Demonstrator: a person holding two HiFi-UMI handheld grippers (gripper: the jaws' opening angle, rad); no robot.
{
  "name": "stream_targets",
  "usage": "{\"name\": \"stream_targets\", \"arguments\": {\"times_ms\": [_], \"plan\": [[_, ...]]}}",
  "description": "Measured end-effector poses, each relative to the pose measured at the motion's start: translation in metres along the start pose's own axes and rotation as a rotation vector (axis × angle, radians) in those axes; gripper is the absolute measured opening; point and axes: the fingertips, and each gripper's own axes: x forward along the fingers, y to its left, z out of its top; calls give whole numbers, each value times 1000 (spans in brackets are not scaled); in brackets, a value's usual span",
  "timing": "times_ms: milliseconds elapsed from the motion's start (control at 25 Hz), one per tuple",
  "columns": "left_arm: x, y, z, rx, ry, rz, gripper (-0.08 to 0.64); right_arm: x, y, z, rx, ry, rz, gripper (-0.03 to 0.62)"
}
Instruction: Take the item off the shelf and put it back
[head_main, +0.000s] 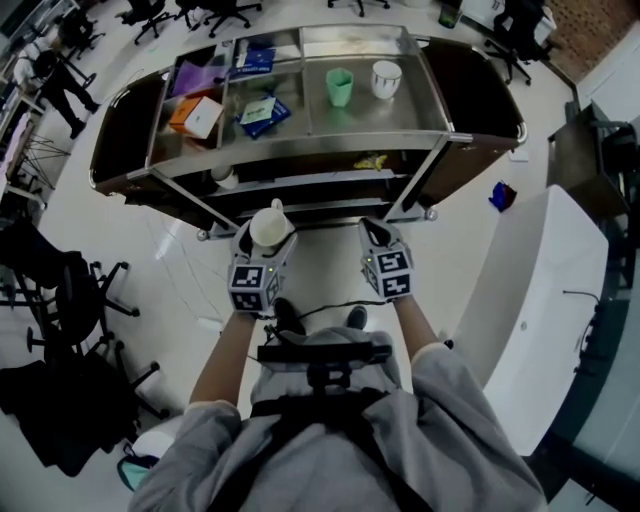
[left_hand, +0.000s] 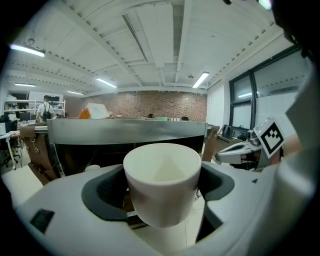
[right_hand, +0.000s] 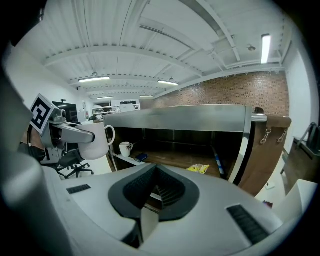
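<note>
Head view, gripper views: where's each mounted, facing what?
Head view: on person's head, steeply down at shelf cart; forearms, left tool, right tool show.
Left gripper view: on left tool, toward shelf cart; jaws grip white mug.
Right gripper view: on right tool, toward shelf cart; jaws shut, empty.
Shared: all three show the shelf cart and white mug.

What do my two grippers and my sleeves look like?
Both the left gripper and right gripper are pale grey and rounded, with dark ribbed pads. Each carries a cube with black-and-white square markers. The sleeves are short and grey.
</note>
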Motion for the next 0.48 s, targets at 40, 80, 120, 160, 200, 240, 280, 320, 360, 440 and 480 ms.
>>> {"name": "stream_targets", "arguments": {"times_ms": [40,80,120,160,200,240,280,320,360,440,480], "plan": [[-4,1,-1,-1,0,4,430,-1,1,1,1,-3,2,9],[-7,2,-2,2,0,9,430,-2,2,2,3,-6,4,9],[-9,3,-3,5,1,14,429,-3,3,2,4,-7,5,9],[-10,4,-4,10,1,21,428,-3,3,1,4,-6,6,9],[-12,4,-4,14,1,27,428,-3,4,0,4,-3,5,9],[-13,5,-4,16,0,34,428,-3,4,-1,3,1,5,9],[-14,5,-4,17,0,40,426,-3,4,-2,2,5,5,9],[-14,5,-5,16,1,44,426,-3,3,-2,1,9,5,9],[-13,5,-5,14,2,47,426,-2,3,-2,0,11,6,9],[-12,6,-7,4,4,53,428,-1,2,-3,-2,14,8,9],[-11,7,-8,-3,4,56,428,0,2,-4,-4,16,9,9]]}}
